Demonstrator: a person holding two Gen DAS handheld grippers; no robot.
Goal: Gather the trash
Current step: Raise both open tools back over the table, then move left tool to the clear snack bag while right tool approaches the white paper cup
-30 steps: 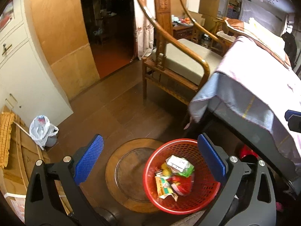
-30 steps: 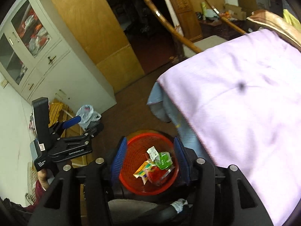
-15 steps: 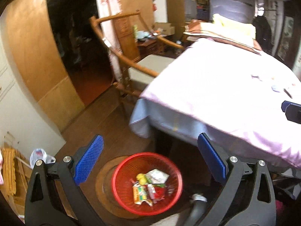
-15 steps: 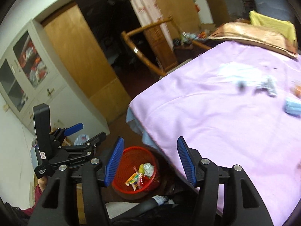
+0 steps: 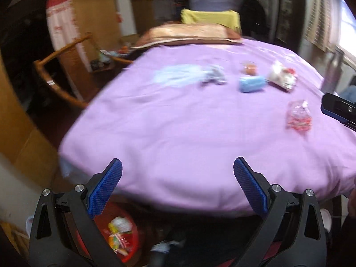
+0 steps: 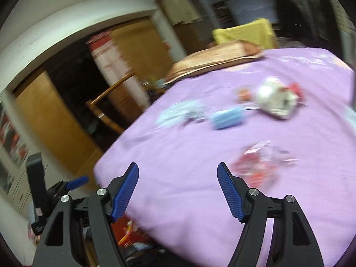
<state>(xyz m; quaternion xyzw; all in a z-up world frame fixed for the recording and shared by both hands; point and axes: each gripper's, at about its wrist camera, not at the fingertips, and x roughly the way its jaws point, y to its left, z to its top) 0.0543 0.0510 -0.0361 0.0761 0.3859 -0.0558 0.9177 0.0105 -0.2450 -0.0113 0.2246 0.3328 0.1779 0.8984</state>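
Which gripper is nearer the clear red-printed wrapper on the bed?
Right. The right gripper hangs open with the clear red-printed wrapper just beyond its right finger; the left gripper, also open, sits back at the bed's near edge, the wrapper far off right.

No text can be read: any print on the crumpled white-and-red wrapper [image 6: 277,103] and the clear red-printed plastic bag [image 5: 298,116] is blurred beyond legibility.
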